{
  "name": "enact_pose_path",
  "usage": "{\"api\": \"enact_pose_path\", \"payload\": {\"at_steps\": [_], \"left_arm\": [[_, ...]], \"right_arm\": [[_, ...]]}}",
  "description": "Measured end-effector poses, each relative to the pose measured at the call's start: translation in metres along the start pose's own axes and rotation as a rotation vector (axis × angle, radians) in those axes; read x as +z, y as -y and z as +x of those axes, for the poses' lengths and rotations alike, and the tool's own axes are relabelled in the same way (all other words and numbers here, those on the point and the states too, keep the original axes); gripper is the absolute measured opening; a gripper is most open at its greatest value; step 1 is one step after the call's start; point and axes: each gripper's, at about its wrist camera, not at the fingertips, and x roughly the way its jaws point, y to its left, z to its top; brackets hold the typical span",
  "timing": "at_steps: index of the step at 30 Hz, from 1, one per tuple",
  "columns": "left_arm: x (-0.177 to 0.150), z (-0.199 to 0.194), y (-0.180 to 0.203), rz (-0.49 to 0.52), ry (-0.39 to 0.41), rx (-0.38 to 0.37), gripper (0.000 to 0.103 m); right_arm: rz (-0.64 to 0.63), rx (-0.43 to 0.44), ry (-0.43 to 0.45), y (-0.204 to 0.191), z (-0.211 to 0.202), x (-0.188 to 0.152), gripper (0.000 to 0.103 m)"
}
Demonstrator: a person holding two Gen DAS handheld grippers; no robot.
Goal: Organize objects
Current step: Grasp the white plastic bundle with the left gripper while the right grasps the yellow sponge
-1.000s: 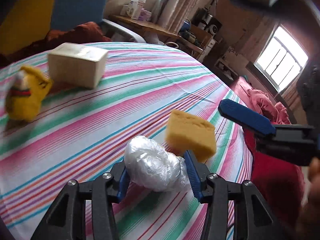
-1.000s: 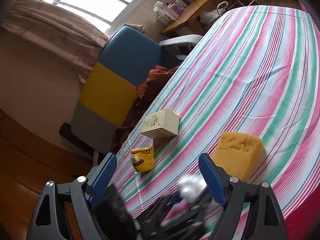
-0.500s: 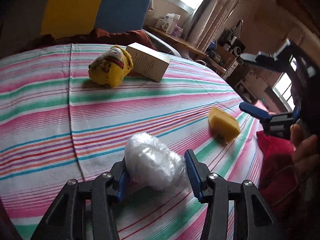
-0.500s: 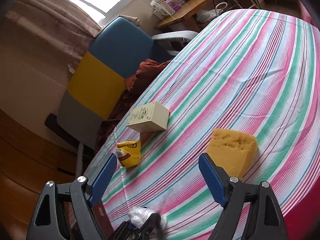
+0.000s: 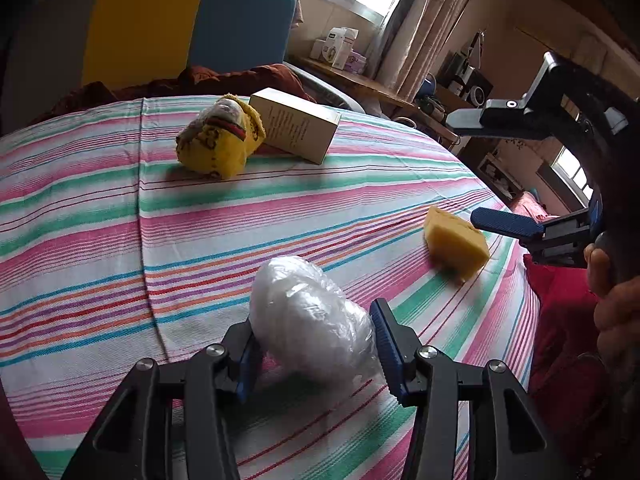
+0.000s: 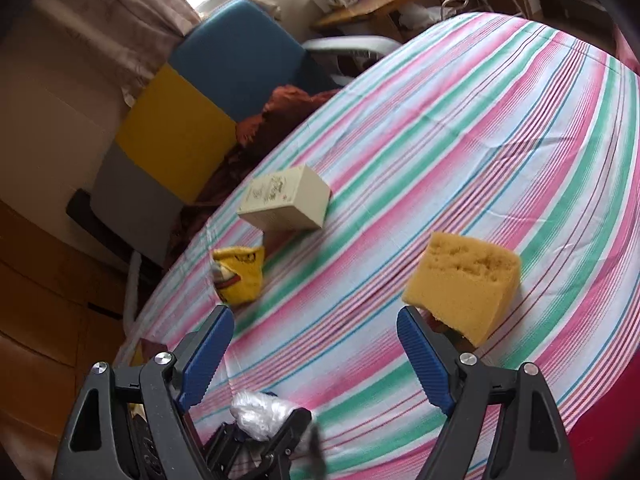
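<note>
My left gripper (image 5: pixel 310 316) is shut on a crumpled clear plastic bundle (image 5: pixel 296 292), low over the striped tablecloth (image 5: pixel 120 240). To its right lies a yellow sponge (image 5: pixel 456 242), with one blue finger (image 5: pixel 504 222) of the right gripper hovering just beyond it. In the right wrist view my right gripper (image 6: pixel 314 316) stands open with nothing between its fingers. The sponge (image 6: pixel 464 284) sits just ahead of its right finger. A yellow stuffed sock (image 5: pixel 218 144) and a cream carton (image 5: pixel 298 128) lie together at the far side.
A blue, yellow and grey chair (image 5: pixel 180 20) with a brown cloth (image 5: pixel 224 80) stands behind the table. A wooden shelf (image 5: pixel 360 80) carries small boxes. Red fabric (image 5: pixel 560 320) hangs past the table's right edge. A hand (image 5: pixel 616 292) holds the right gripper.
The left gripper swung left with the plastic bundle, away from the sponge, then held still. The right gripper tilted and edged nearer the sponge, staying open.
</note>
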Motion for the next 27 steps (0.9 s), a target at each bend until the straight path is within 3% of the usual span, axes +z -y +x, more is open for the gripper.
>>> {"api": "enact_pose_path", "payload": {"at_steps": [2,5,7,10,13,15,19,20,22,24,27], "left_arm": [[0.000,0.000,0.000,0.000,0.001,-0.001,0.052],[0.000,0.000,-0.001,-0.008,0.001,-0.009,0.052],[0.000,-0.001,-0.001,-0.009,0.002,-0.011,0.052],[0.000,-0.001,-0.001,-0.010,0.002,-0.012,0.052],[0.000,-0.001,-0.001,-0.010,0.002,-0.013,0.052],[0.000,-0.001,-0.001,-0.010,0.002,-0.013,0.052],[0.000,-0.001,-0.001,-0.011,0.002,-0.014,0.052],[-0.001,-0.002,-0.001,-0.012,0.002,-0.016,0.052],[0.000,-0.002,-0.001,-0.010,0.002,-0.015,0.052],[0.000,-0.002,-0.001,-0.009,0.002,-0.014,0.052],[0.000,-0.001,-0.001,-0.008,0.003,-0.013,0.052]], "right_arm": [[-0.043,-0.045,-0.048,-0.002,-0.001,0.008,0.085],[-0.175,-0.178,-0.073,-0.008,-0.007,0.025,0.086],[-0.322,-0.257,-0.101,-0.014,-0.004,0.036,0.086],[-0.522,-0.351,-0.224,-0.018,0.019,0.036,0.086],[-0.655,-0.476,-0.304,-0.016,0.046,0.029,0.086],[-0.705,-0.501,-0.354,-0.014,0.060,0.022,0.086],[-0.728,-0.577,-0.444,-0.005,0.086,0.014,0.086],[-0.724,-0.582,-0.446,-0.004,0.087,0.014,0.082],[-0.714,-0.592,-0.431,-0.004,0.084,0.016,0.065],[-0.679,-0.566,-0.426,-0.003,0.079,0.018,0.056],[-0.604,-0.469,-0.361,-0.012,0.067,0.020,0.055]]}}
